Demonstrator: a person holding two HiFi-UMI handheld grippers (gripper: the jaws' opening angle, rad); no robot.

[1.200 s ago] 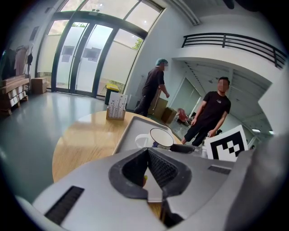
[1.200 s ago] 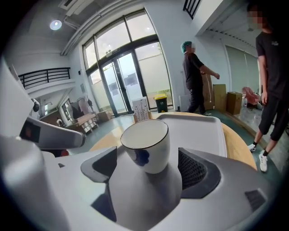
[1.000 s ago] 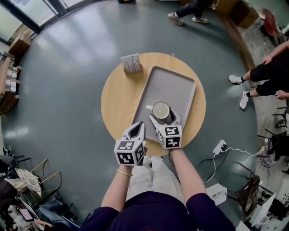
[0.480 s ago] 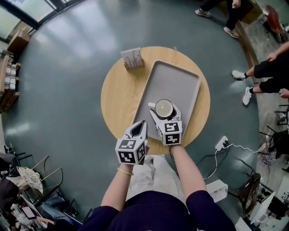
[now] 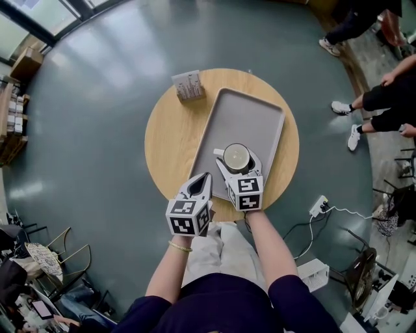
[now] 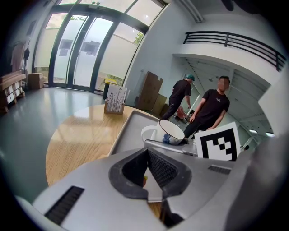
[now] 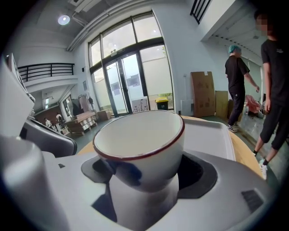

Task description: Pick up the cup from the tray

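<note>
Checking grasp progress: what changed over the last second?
Little: the right gripper stays closed around the cup on the tray, with no lift visible. A bystander walked rightward in the head view. The left gripper stays shut at the table's near edge.

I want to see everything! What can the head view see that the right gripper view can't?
Only the head view: the whole round table, the little card stand, the left tongs shut and empty near the table's edge, and the person's arms.

Only the right gripper view: a balcony railing and tall glass doors, top to bottom.

Both: the white cup, gripped between the right tongs, and the grey tray.
</note>
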